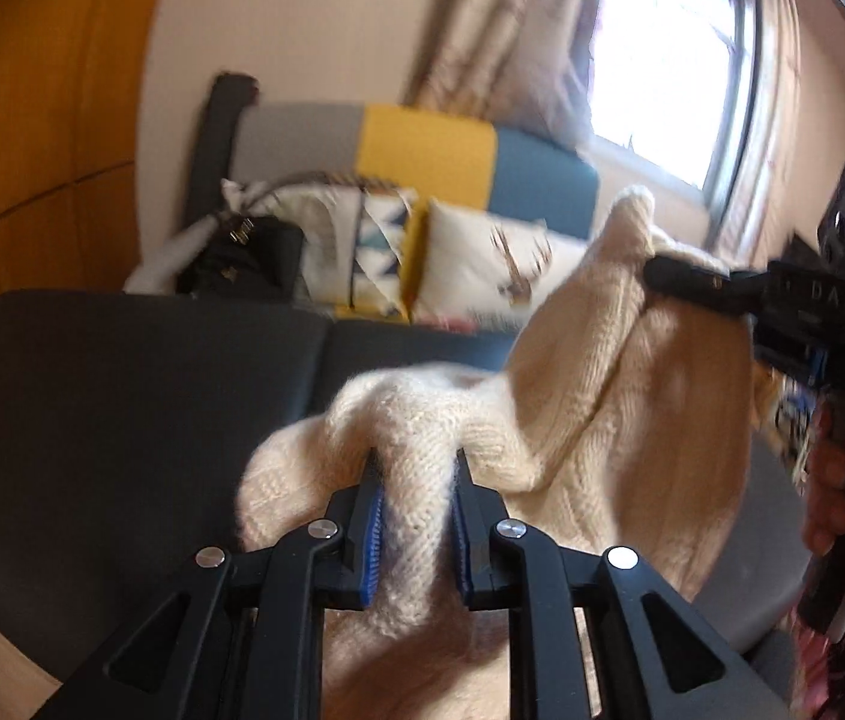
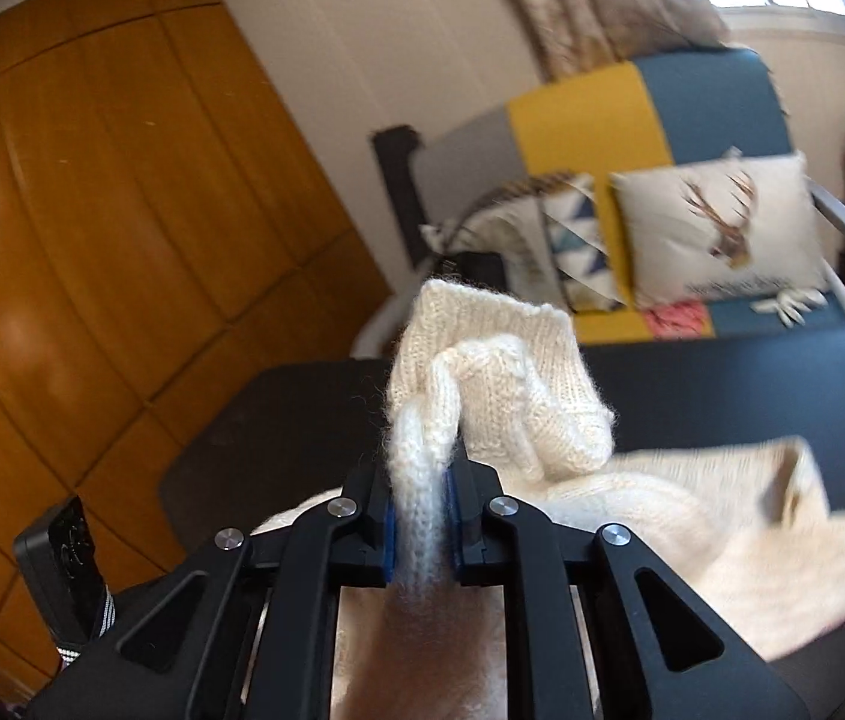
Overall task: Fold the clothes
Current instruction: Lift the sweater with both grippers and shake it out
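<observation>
A cream knitted sweater (image 1: 590, 372) hangs lifted above the dark table (image 1: 122, 396). My left gripper (image 1: 416, 468) is shut on a bunched fold of its knit, which fills the gap between the blue pads. In the left wrist view, my right gripper (image 1: 653, 270) comes in from the right and pinches another part of the sweater higher up, with a hand on its handle. In the right wrist view, my right gripper (image 2: 422, 468) is shut on a narrow roll of the sweater (image 2: 500, 384), and the remaining knit trails low to the right over the table (image 2: 722, 384).
Behind the table stands a sofa (image 1: 542, 174) in grey, yellow and blue with several cushions and a black bag (image 1: 242, 264). A wooden wardrobe (image 2: 92, 210) fills the left. A bright window (image 1: 662, 60) with curtains is at the back right.
</observation>
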Demonstrator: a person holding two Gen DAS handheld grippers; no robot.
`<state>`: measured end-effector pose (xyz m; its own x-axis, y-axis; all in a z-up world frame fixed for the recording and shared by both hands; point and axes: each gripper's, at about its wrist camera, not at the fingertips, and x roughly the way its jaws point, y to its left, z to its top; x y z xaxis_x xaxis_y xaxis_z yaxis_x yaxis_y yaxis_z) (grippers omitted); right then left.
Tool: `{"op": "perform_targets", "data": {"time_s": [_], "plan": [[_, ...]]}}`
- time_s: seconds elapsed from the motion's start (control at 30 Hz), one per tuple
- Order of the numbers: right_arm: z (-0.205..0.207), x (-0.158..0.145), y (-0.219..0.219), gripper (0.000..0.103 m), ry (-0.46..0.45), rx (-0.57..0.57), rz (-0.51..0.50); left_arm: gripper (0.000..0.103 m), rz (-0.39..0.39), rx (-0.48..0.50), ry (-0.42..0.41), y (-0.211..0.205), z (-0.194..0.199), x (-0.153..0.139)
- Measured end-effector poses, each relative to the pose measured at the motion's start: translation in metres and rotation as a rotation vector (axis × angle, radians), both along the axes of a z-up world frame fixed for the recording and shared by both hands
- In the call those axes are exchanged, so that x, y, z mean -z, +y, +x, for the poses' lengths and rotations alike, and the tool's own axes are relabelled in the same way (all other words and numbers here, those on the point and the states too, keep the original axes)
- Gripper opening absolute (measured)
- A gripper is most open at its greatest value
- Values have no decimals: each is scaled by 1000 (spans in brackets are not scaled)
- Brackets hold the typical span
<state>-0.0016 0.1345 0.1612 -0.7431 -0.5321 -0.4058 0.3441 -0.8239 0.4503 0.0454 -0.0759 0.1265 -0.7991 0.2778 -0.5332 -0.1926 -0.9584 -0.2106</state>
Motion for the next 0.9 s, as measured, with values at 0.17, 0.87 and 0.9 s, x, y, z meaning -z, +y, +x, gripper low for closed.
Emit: {"op": "perform_targets", "data": {"time_s": [0.17, 0.87, 0.9], "plan": [[12, -56, -8, 8, 143, -35, -37, 11, 41, -17, 126, -28, 15, -55], [100, -251, 7, 8, 622, 14, 54, 6, 92, 59, 526, -21, 83, -245], [100, -251, 8, 8, 626, 25, 63, 6, 77, 55, 517, -16, 78, -245]]}}
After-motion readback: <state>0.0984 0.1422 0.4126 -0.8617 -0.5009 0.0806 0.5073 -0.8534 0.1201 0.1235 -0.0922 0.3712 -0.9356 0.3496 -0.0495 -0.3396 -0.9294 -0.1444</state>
